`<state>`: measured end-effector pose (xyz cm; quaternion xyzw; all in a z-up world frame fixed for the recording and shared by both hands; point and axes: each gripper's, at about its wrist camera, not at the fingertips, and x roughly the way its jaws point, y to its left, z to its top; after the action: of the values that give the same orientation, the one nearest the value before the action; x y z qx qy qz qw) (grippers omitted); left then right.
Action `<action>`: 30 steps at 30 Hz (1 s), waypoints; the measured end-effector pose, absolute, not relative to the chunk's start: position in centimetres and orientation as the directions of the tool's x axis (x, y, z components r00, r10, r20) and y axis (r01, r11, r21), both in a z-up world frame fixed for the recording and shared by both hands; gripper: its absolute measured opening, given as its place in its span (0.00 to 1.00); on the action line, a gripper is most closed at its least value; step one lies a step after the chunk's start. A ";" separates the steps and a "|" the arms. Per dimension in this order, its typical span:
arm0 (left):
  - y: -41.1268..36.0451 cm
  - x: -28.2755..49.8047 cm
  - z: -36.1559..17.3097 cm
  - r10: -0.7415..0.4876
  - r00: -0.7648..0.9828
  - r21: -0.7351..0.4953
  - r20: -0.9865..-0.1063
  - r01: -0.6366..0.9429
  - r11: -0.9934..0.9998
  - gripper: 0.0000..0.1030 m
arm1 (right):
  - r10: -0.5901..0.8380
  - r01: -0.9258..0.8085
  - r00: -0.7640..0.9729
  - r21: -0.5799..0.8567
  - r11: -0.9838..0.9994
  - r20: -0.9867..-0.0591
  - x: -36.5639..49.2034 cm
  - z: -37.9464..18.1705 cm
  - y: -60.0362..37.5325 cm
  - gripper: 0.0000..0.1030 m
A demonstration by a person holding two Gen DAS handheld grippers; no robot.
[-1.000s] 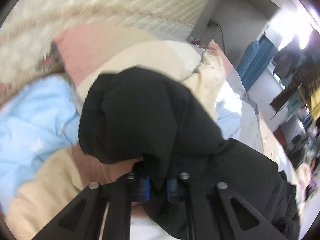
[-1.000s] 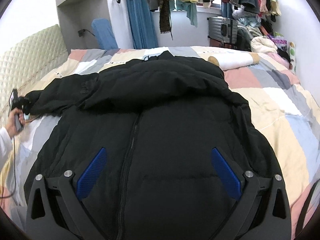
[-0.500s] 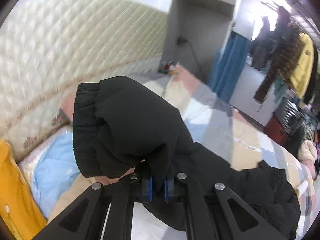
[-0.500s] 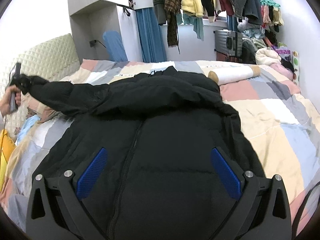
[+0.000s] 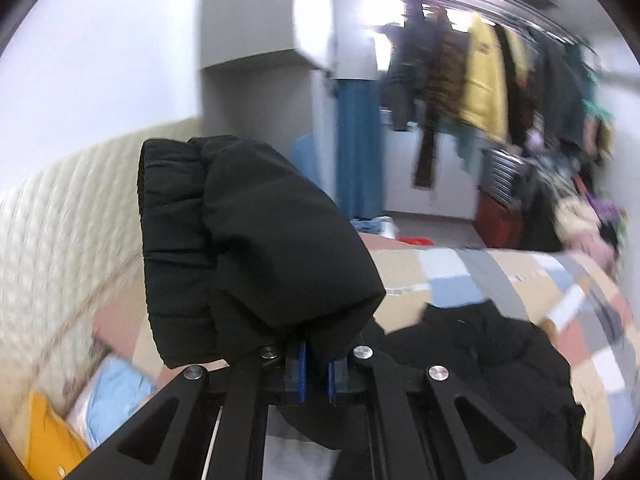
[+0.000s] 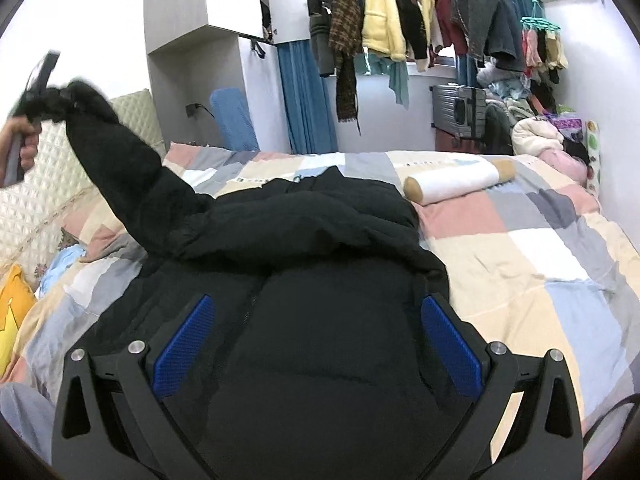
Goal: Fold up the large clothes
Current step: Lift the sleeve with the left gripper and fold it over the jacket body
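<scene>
A large black puffer jacket (image 6: pixel 320 288) lies front-up on the patchwork bed (image 6: pixel 540 240), zip down the middle. My left gripper (image 5: pixel 316 372) is shut on the cuff end of the jacket's sleeve (image 5: pixel 248 248) and holds it high above the bed. In the right wrist view that raised sleeve (image 6: pixel 116 168) slants up to the left gripper (image 6: pixel 38 84) at the far left. My right gripper (image 6: pixel 316 340) is open and empty, hovering just over the jacket's body, blue pads (image 6: pixel 184 336) wide apart.
A quilted headboard (image 6: pixel 48 184) runs along the left. Blue and yellow pillows (image 6: pixel 12 304) lie at the left edge. A white bolster (image 6: pixel 456 180) lies beyond the jacket. Hanging clothes (image 6: pixel 400 24), a blue curtain and a suitcase stand at the back wall.
My left gripper has lifted the sleeve from bed level to high in the air and swung toward the room. The right gripper has tilted up a little and stays open.
</scene>
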<state>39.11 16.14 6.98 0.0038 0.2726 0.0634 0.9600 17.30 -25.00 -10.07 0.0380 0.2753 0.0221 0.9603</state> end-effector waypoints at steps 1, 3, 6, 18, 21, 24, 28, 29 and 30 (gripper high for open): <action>14.3 39.1 7.2 0.110 0.846 0.055 -0.521 -0.095 0.994 0.06 | 0.061 -0.020 0.848 0.083 0.996 -0.526 17.2 -10.1 -25.1 1.00; 10.3 39.4 7.3 0.073 0.848 0.073 -0.524 -0.041 0.996 0.06 | 0.059 -0.018 0.855 0.083 0.996 -0.516 16.7 -9.8 -25.5 1.00; 5.4 39.7 7.0 0.006 0.849 0.066 -0.529 0.033 0.997 0.06 | 0.070 -0.022 0.869 0.102 0.995 -0.490 16.1 -9.5 -26.2 1.00; -11.8 41.0 -0.9 -0.266 0.779 0.036 -0.567 0.347 0.937 0.06 | 0.129 -0.038 0.889 0.210 0.977 -0.440 16.4 -10.0 -28.8 1.00; -14.7 40.8 -5.6 -0.320 0.742 0.010 -0.590 0.403 0.915 0.06 | 0.128 -0.029 0.886 0.222 0.975 -0.446 16.8 -10.6 -29.2 1.00; -16.4 41.2 -10.5 -0.334 0.703 -0.006 -0.628 0.425 0.905 0.07 | 0.128 -0.022 0.881 0.231 0.973 -0.455 17.2 -11.1 -29.6 1.00; -18.6 41.6 -17.5 -0.292 0.645 0.021 -0.706 0.431 0.902 0.07 | 0.133 -0.020 0.879 0.244 0.970 -0.458 17.7 -11.8 -30.3 1.00; -18.8 41.6 -18.3 -0.289 0.650 0.025 -0.703 0.429 0.903 0.07 | 0.137 -0.017 0.876 0.254 0.967 -0.463 17.8 -12.1 -30.6 1.00; -19.0 41.6 -19.0 -0.288 0.657 0.023 -0.696 0.422 0.907 0.07 | 0.144 -0.017 0.874 0.266 0.964 -0.464 17.9 -12.2 -30.9 1.00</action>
<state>41.60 -18.97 -18.96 0.0914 0.3647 -0.1959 0.9057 17.85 -30.87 -12.16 0.1280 0.2475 0.0420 0.9595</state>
